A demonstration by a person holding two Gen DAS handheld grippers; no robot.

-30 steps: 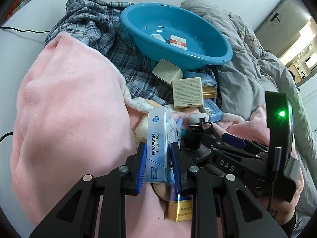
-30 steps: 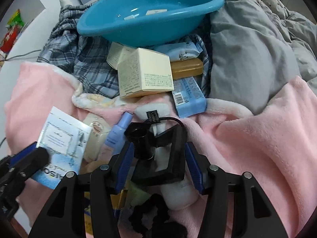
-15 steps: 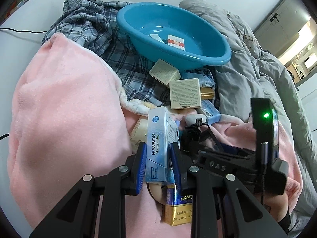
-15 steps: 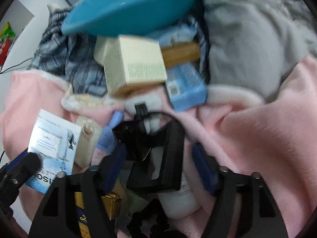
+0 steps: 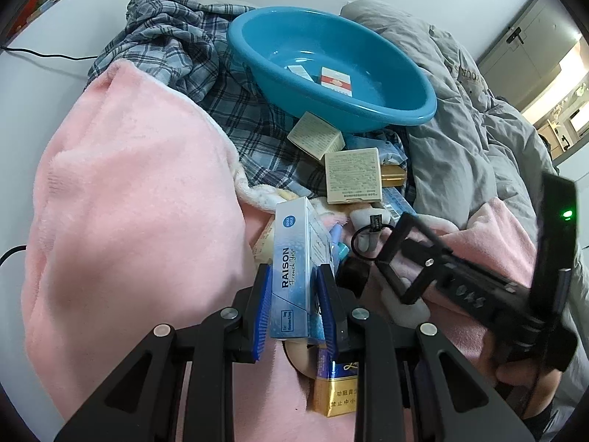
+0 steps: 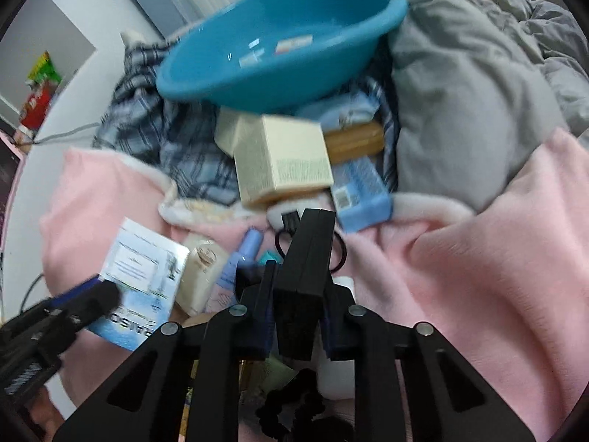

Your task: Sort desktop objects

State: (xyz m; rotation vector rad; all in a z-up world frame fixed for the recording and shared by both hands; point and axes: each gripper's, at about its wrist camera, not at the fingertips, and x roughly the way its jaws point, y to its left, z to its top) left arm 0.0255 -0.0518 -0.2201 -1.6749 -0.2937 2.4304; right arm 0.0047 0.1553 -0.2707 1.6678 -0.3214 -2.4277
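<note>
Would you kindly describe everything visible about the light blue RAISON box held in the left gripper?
The RAISON box is a slim, tall carton of glossy light blue card with a watery pattern, a round blue badge near its top and dark lettering down one narrow side. It stands almost upright, clamped low down between the blue pads of the left gripper, above the pink blanket. Its broad face carries a pale label, seen from the right wrist camera.

- The basin (image 5: 386,110) is plain teal blue.
- The blanket (image 5: 129,202) is soft pink.
- The shirt (image 5: 176,48) is checked grey, blue and white.
- The duvet (image 5: 471,140) is grey.
- The RAISON carton (image 5: 291,272) is pale blue and white with dark blue lettering.
- The square box (image 5: 352,175) is cream with fine print.
- The lower pack (image 5: 337,390) is gold and blue.
</note>
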